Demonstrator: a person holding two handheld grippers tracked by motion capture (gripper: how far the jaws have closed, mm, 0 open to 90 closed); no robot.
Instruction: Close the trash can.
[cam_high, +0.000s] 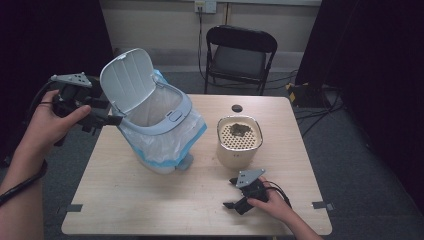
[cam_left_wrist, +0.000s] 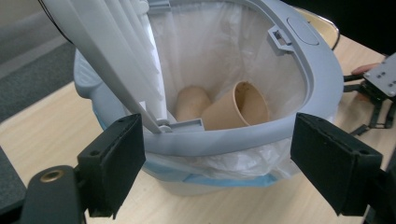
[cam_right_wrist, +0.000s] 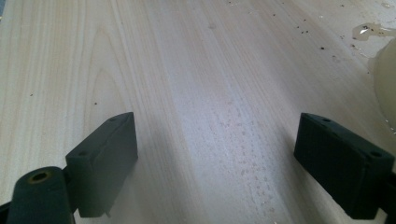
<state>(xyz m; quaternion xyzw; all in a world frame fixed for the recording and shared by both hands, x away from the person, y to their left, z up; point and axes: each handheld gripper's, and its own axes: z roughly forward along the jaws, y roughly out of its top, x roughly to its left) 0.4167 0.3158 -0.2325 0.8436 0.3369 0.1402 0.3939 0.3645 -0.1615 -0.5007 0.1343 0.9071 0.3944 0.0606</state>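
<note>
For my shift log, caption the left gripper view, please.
Left gripper, fingers apart, faces the tilted bin, lid open; two paper cups lie in its liner.

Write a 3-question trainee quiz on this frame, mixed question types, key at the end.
1. True or false: the lid of the bin stands open.
2. What lies inside the bin's bag? A) two paper cups B) a bottle C) nothing
3. Which gripper rests low on the table, jaws apart with nothing between them?

Key
1. True.
2. A: two paper cups lie on their sides in the bag, seen in the left gripper view.
3. The right gripper, near the cream strainer pot. The left gripper is at the bin's rim, jaws also apart.
</note>
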